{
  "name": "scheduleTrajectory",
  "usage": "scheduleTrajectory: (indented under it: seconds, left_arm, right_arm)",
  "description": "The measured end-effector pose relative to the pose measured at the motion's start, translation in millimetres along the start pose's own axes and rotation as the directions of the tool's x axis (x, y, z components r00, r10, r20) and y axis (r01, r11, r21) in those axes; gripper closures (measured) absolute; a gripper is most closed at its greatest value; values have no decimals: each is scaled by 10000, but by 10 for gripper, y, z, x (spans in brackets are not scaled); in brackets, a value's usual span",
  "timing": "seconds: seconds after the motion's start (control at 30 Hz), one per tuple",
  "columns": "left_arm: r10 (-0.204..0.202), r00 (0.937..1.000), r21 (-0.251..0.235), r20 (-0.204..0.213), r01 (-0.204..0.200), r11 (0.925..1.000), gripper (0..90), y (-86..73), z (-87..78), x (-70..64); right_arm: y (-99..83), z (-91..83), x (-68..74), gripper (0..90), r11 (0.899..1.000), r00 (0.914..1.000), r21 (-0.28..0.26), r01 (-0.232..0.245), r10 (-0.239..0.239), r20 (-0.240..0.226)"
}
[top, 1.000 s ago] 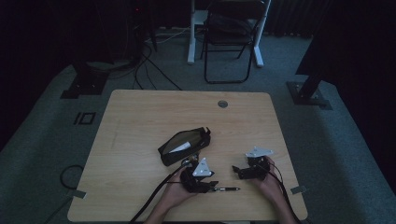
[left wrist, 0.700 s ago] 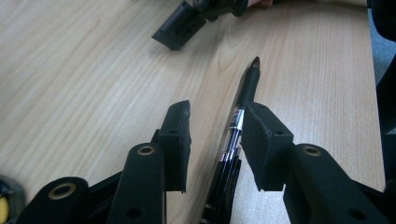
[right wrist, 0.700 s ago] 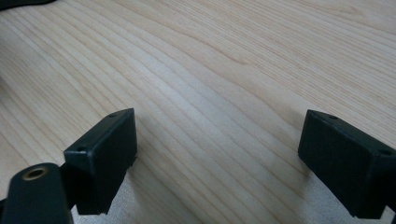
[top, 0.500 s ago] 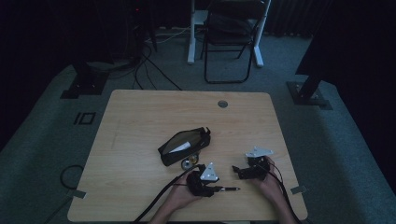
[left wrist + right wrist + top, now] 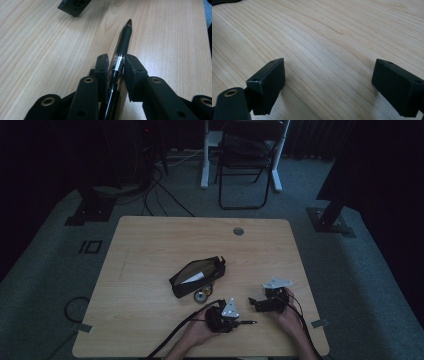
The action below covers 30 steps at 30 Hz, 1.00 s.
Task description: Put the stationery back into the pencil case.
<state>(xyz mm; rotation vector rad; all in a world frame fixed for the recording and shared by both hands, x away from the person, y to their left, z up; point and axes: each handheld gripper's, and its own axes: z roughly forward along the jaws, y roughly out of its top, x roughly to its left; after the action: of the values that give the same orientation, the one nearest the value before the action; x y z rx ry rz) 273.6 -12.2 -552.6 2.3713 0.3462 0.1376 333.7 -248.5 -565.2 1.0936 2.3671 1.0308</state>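
Fingers clamp pen — tip pointing away, toward right gripper.

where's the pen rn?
Clamped in the left gripper: the pen points toward the right gripper, near the table's front edge.

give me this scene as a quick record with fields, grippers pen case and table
left gripper: jaws shut on pen, low over the table
pen: black, tip pointing away from the jaws
right gripper: jaws open, nothing between them
pencil case: black, unzipped, lying mid-table
small round object: beside the case, kind unclear
table: light wood
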Motion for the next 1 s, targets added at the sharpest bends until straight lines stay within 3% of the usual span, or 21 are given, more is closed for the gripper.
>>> scheduleTrajectory:
  seconds: [0.23, 1.0]
  left_arm:
    - [130, 9999, 15, 27, -131, 9999, 772, -5, -3, 19]
    - [-93, 10000, -71, 1, 93, 9999, 794, -66, -121, 80]
  right_arm:
    - [0, 0, 0, 116, 10000, 10000, 0, -2, 2, 0]
    - [0, 0, 0, 116, 10000, 10000, 1, -2, 2, -4]
